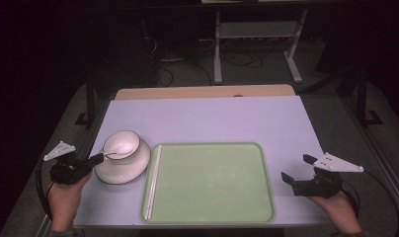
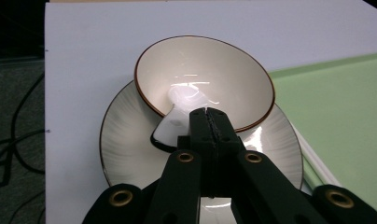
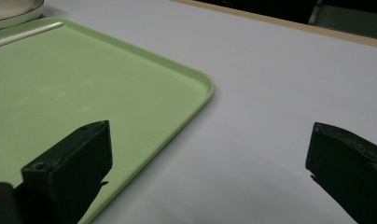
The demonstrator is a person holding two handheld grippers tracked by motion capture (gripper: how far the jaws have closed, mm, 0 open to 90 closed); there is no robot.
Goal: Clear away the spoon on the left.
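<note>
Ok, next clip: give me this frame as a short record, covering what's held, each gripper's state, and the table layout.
left gripper: shut on the spoon handle
spoon: white, its bowl end in the bowl
bowl: sits on the plate, left of the tray
tray: green, chopsticks along its left edge
right gripper: open, holds nothing, right of the tray

Overhead view faces forward; both close gripper views share the tray (image 1: 207, 182).

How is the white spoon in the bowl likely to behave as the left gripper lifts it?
The spoon looks glazed ceramic, so probably stiff but slippery and chip-prone. The left gripper pinches only its handle end, so it may pivot between the pads. Its scoop lies in the bowl, which might rock on the plate.
</note>
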